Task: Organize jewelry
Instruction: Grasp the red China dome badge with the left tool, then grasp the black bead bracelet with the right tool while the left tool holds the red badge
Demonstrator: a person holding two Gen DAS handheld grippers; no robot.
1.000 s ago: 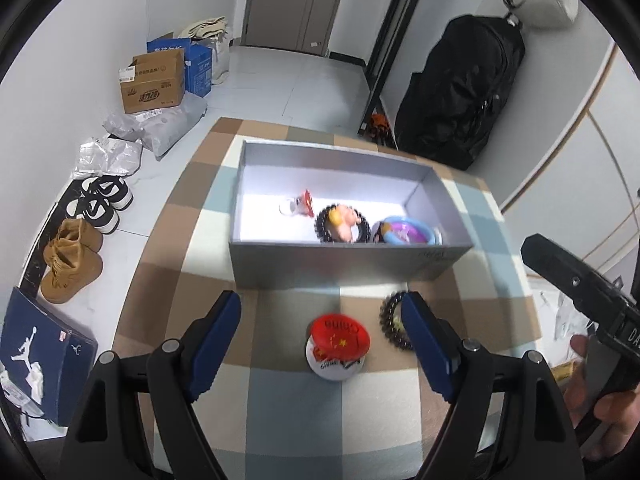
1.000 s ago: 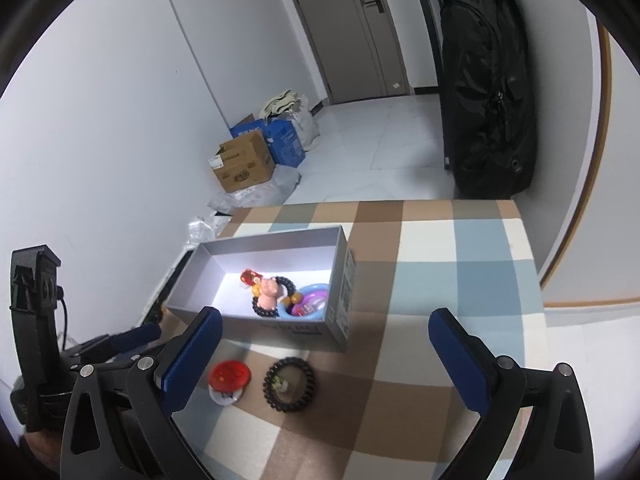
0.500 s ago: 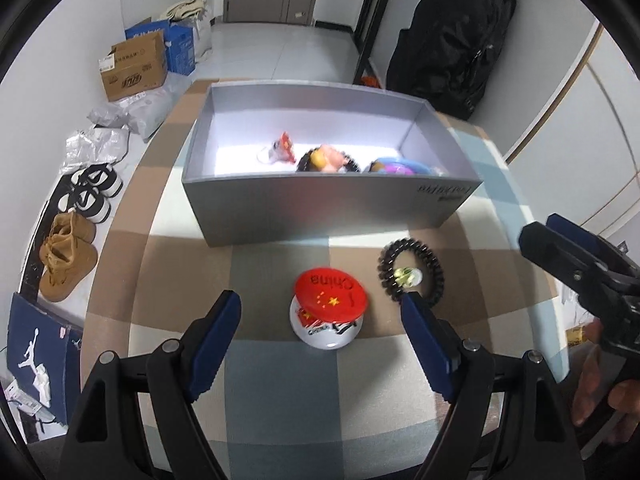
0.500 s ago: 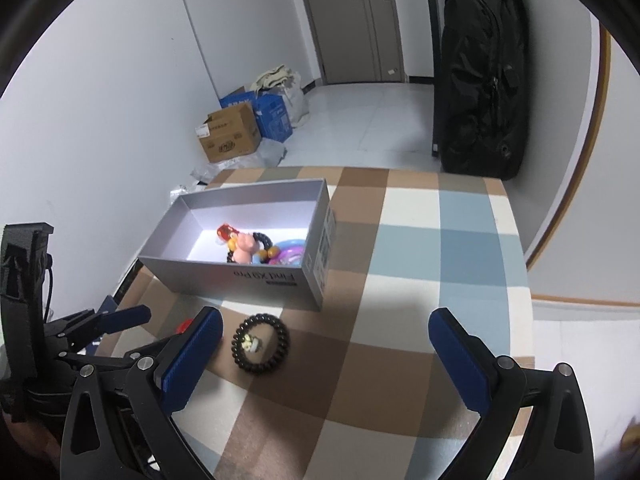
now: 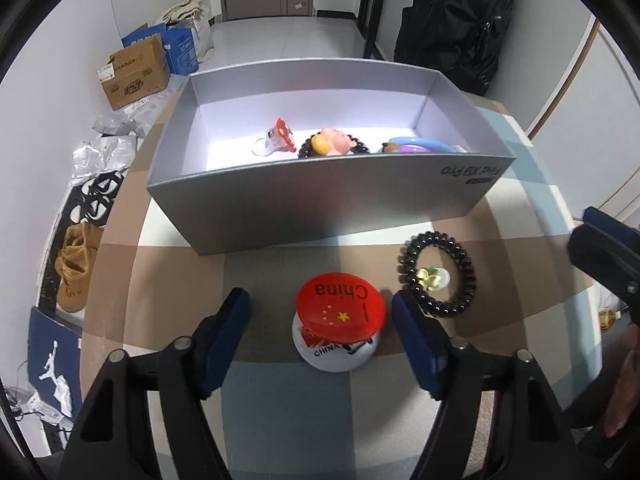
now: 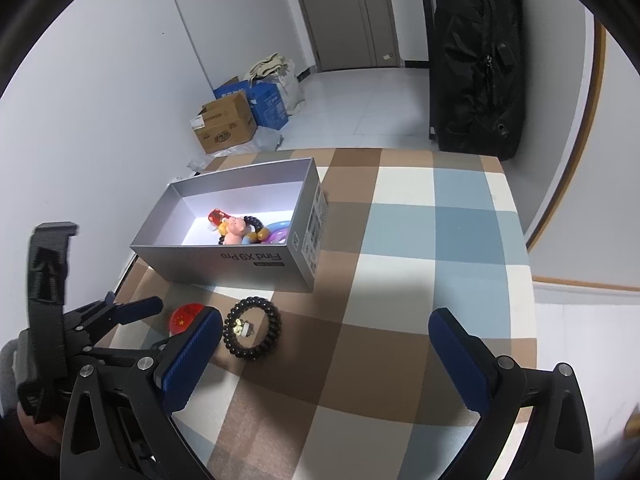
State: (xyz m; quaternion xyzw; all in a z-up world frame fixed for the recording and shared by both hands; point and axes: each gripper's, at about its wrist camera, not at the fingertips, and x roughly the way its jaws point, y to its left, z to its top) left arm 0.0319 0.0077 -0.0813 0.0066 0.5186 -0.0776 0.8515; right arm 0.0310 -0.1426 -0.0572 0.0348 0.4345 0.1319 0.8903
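A round white piece with a red "China" top [image 5: 340,312] stands on the checked tablecloth, between the fingers of my left gripper [image 5: 320,300]. Its jaws are closing; the right pad is almost at the piece and a gap remains on the left. A black bead bracelet [image 5: 436,274] with a small pale charm lies just right of it. Behind both stands the open silver box [image 5: 320,216], holding a red-topped ring [image 5: 278,136], a black bracelet with a pink figure [image 5: 332,146] and a blue-purple bangle [image 5: 420,146]. My right gripper [image 6: 326,320] hovers open above the cloth, with the black bracelet [image 6: 252,334] near its left finger.
The table's edge runs along the left, with shoes [image 5: 74,264] and cardboard boxes [image 5: 136,72] on the floor below. A black bag [image 6: 476,60] leans against the far wall. A hand [image 5: 624,384] holds the right gripper at the lower right of the left wrist view.
My left gripper has sunk and come nearer the red-topped piece, and its jaws have narrowed around it. In the right wrist view the box and bracelet have shifted slightly.
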